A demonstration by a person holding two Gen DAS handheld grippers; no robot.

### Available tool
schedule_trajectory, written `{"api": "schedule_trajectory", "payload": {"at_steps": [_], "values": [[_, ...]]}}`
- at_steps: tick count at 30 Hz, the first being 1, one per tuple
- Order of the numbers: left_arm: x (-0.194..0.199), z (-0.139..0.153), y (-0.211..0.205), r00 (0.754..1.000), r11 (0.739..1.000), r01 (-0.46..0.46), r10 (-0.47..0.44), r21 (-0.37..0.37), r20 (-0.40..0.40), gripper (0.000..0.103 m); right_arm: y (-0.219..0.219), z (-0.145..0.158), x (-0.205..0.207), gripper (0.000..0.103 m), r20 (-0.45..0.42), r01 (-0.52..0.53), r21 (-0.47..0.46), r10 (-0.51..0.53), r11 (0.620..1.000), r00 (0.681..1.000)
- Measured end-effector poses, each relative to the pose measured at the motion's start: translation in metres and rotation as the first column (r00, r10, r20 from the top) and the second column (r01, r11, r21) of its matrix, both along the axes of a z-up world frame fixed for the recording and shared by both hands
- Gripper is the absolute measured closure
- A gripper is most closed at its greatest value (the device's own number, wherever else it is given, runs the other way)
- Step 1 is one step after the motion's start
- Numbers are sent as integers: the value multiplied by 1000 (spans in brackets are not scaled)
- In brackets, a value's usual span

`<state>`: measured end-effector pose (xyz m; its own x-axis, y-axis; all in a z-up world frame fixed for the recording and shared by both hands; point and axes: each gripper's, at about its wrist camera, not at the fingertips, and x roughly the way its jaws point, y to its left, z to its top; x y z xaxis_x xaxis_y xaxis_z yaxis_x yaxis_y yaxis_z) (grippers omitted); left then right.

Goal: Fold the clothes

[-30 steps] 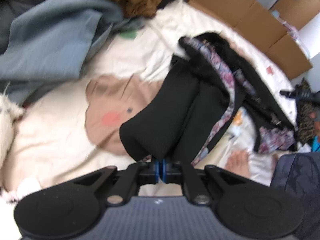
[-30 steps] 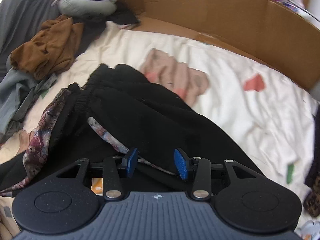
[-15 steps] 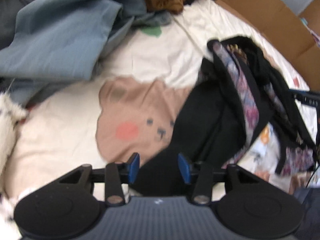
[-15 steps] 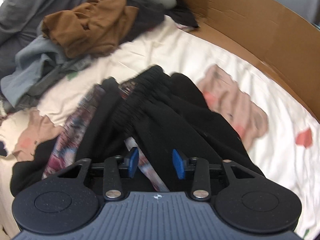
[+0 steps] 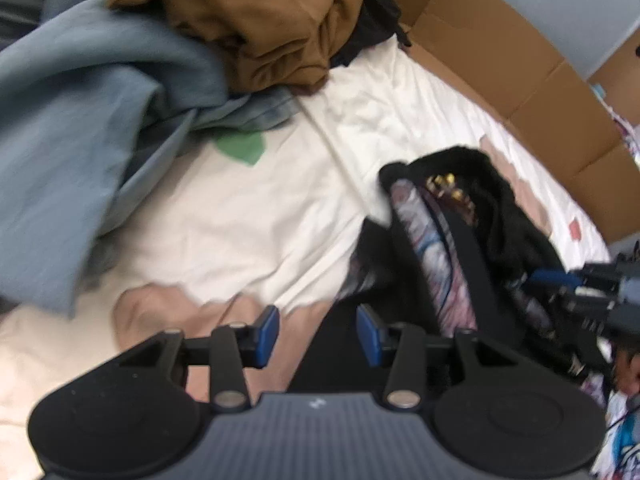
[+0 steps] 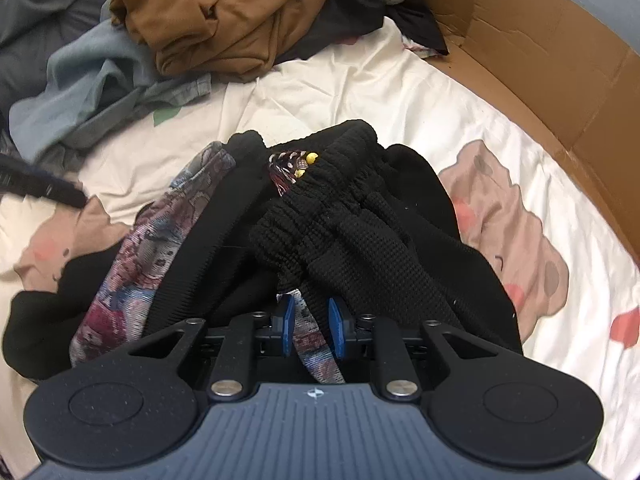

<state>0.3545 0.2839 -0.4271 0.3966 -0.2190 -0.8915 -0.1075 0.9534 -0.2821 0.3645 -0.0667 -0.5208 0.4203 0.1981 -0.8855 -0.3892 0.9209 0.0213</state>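
Clothes (image 6: pixel 360 220) sit bunched just ahead of my right gripper (image 6: pixel 310 326): black waffle-knit with an elastic waistband on top, and a patterned lining strip running back between my right fingers. Those jaws stand narrow around the strip, and I can't tell from this view whether they actually pinch it. My left gripper (image 5: pixel 318 334) hangs wide with nothing in it, low over the sheet (image 5: pixel 248 216), the heap's near corner just ahead and to its right. I judge the knit soft, limp and fairly light; it will sag and slide off itself rather than hold a crease, and the lining looks slicker than the knit. I'd grip at the waistband or a thick doubled edge, not the thin strip, which would likely pull out alone. Beyond both grippers lies a pile (image 6: pixel 208 16) of brown and blue garments.
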Motion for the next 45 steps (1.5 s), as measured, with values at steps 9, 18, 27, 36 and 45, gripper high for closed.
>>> {"api": "schedule_trajectory", "payload": {"at_steps": [9,18,27,36,45], "values": [[45,-3,-13,994,996,-63,68,-61,81,57,15,-16,5,69,-7,-125,-85,125,989,992],[83,-26,-28,992,983,-95,107,-157,72,58,3,-23,14,98,-39,-93,-72,90,993,995],[84,-38,-30,991,978,-113,124,-173,56,58,-34,4,21,99,22,26,-100,-24,995,999],[88,-49,-36,993,967,-107,115,-232,19,58,-95,20,45,100,88,152,-176,-138,973,986],[88,-45,-44,996,952,-68,83,-299,35,58,-126,9,69,101,86,198,-201,-184,959,979]]}}
